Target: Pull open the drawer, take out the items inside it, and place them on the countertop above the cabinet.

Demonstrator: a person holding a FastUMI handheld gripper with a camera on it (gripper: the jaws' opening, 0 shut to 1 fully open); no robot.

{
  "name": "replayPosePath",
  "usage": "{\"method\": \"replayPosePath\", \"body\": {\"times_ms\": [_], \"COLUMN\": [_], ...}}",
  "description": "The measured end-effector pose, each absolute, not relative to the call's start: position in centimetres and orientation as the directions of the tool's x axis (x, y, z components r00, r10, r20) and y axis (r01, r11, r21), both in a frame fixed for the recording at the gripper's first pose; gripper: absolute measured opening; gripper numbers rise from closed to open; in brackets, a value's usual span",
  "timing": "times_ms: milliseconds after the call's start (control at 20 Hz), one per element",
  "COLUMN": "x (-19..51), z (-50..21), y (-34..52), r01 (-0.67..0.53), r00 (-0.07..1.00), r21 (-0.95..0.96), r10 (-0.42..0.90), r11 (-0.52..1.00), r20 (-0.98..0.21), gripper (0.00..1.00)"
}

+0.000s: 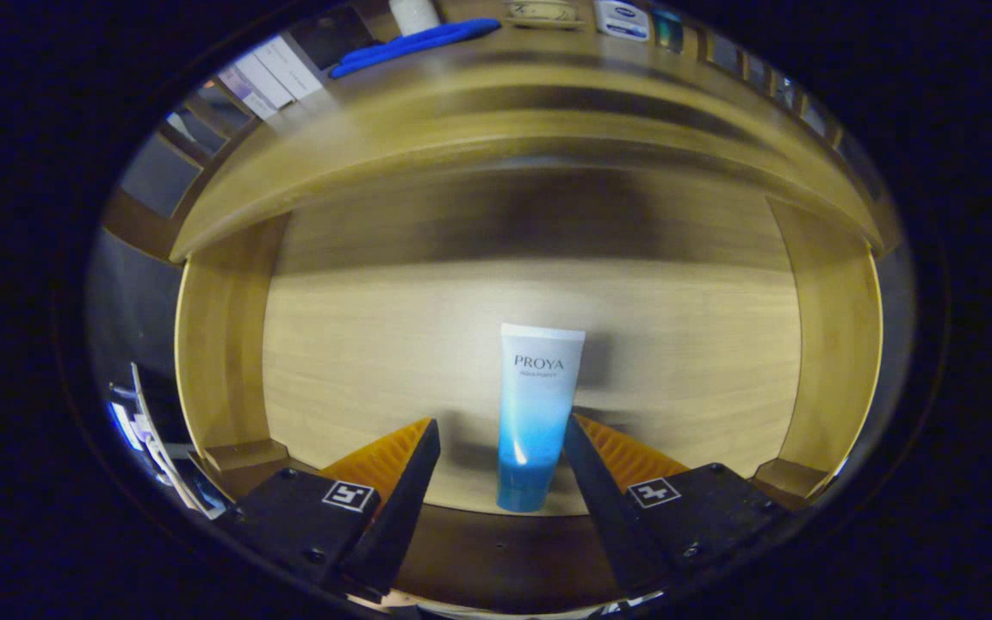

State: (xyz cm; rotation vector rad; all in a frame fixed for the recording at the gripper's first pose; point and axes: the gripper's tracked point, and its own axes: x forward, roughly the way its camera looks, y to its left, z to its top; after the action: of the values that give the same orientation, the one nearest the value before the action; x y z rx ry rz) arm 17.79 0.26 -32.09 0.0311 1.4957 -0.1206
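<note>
The wooden drawer point(229, 344) stands pulled open below me, its pale floor bare apart from one item. A white-to-blue cosmetic tube point(537, 413) lies on that floor near the front wall, cap end toward me. My gripper point(500, 435) hovers over the drawer's front edge, open, with the tube's lower half lying in the gap between the fingers, closer to the right finger point(586, 469). Neither finger presses on it. Above the drawer runs the countertop edge point(496, 112).
On the countertop lie a blue cloth-like item point(414, 43), several white boxes point(276, 73) to its left, and small containers point(625, 17) further along. The drawer's side walls point(836, 344) bound the space left and right.
</note>
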Motion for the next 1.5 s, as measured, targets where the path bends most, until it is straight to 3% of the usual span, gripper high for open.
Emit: {"method": "replayPosePath", "body": {"times_ms": [100,400,500,550,600,750,950,1500], "x": [17.3,17.3,17.8,18.2,18.4,19.3,19.3,19.8], "z": [-32.8,-33.1,-33.0,-32.9,-32.8,-32.6,-31.5,-24.6], "y": [0.2,-0.4,-0.9,-0.7,-1.0,-1.2,-1.2,1.0], "r01": [0.116,0.073,0.064,0.054,0.038,0.028,0.06,0.007], "r00": [0.022,0.004,0.019,0.037,0.055,0.088,0.147,0.279], "r21": [-0.058,-0.145,-0.189,-0.192,-0.193,-0.193,-0.221,-0.198], "r10": [-0.06,-0.146,-0.191,-0.194,-0.195,-0.195,-0.228,-0.193], "r11": [0.992,0.987,0.98,0.98,0.981,0.981,0.973,0.98], "r20": [-0.998,-0.989,-0.981,-0.98,-0.979,-0.977,-0.963,-0.941], "gripper": [0.92,0.88,0.78,0.68,0.67,0.51,0.43,0.41]}}
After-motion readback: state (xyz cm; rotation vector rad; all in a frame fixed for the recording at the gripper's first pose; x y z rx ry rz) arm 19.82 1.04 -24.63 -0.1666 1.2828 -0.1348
